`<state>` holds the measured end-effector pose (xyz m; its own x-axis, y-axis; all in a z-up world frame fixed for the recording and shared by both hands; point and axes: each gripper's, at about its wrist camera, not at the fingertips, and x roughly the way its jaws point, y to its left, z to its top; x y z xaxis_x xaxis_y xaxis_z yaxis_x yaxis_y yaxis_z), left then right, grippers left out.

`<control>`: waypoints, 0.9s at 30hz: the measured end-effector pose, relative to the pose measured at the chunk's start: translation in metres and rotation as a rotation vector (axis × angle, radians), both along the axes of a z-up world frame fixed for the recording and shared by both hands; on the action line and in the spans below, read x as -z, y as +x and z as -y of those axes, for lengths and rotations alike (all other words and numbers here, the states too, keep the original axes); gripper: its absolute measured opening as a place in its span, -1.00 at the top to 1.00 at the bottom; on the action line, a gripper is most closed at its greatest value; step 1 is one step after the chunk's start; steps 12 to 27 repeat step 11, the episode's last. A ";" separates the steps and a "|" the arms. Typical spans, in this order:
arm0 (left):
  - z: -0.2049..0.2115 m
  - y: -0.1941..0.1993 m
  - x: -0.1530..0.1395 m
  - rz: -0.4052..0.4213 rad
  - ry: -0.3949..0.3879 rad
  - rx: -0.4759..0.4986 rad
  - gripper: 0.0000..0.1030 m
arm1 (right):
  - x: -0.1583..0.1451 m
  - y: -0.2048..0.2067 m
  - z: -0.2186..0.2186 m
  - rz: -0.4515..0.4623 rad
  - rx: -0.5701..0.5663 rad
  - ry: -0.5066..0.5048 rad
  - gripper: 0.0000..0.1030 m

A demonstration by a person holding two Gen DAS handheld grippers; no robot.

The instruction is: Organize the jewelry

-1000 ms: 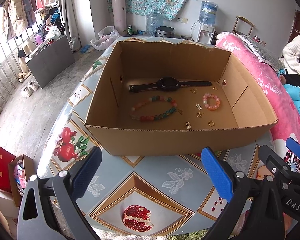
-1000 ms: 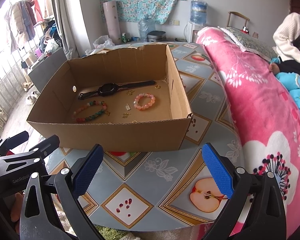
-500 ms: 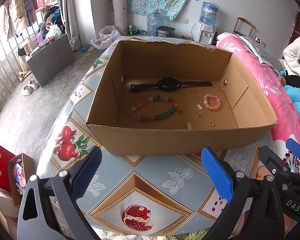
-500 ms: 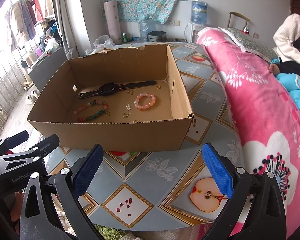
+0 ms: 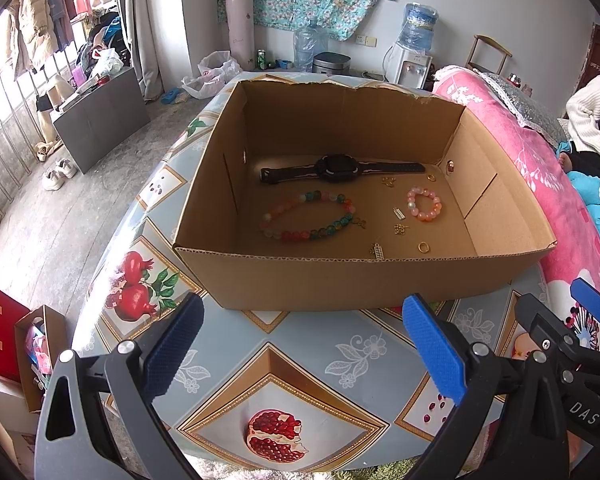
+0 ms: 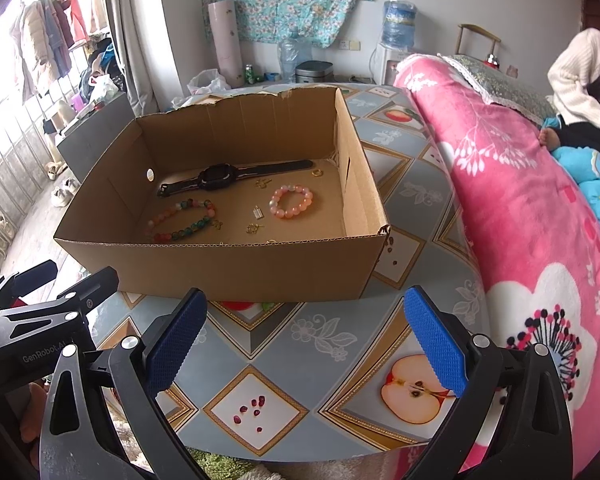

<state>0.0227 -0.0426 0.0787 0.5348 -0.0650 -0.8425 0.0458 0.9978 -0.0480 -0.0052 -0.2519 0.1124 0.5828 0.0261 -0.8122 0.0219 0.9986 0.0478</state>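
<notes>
Both our left gripper [image 5: 300, 350] and right gripper [image 6: 302, 342] hover spread apart and empty before the cardboard box [image 5: 364, 276], where the watch [image 5: 338, 168] and bracelets lie; we should clear the near wall, then descend straight

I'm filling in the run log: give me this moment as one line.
stage: pre-grasp | left gripper: open, empty | right gripper: open, empty | cardboard box: holds watch, multicolour bracelet, pink bracelet, small gold pieces
</notes>
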 end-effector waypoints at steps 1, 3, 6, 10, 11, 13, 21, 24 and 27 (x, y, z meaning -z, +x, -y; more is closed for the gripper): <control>0.000 0.000 0.000 0.000 -0.001 0.000 -0.90 | 0.000 0.000 0.000 0.000 0.000 0.000 -0.84; 0.000 0.000 0.000 0.002 0.002 0.000 -0.90 | 0.000 0.000 0.000 0.000 -0.001 0.000 -0.84; 0.001 0.000 -0.001 0.002 0.001 0.000 -0.90 | 0.000 0.000 0.000 0.000 0.000 0.000 -0.84; 0.000 0.000 -0.001 0.001 0.001 -0.001 -0.90 | 0.000 0.000 0.000 -0.001 0.000 0.000 -0.84; 0.001 -0.001 -0.001 0.001 0.000 -0.002 -0.90 | 0.000 0.000 0.000 -0.001 -0.001 0.000 -0.84; 0.001 -0.001 -0.001 0.001 0.000 -0.002 -0.90 | 0.000 0.000 0.000 -0.001 -0.001 0.000 -0.84; 0.001 -0.001 -0.001 0.001 0.000 -0.002 -0.90 | 0.000 0.000 0.000 -0.001 -0.001 0.000 -0.84; 0.001 -0.001 -0.001 0.001 0.000 -0.002 -0.90 | 0.000 0.000 0.000 -0.001 -0.001 0.000 -0.84; 0.001 -0.001 -0.001 0.001 0.000 -0.002 -0.90 | 0.000 0.000 0.000 -0.001 -0.001 0.000 -0.84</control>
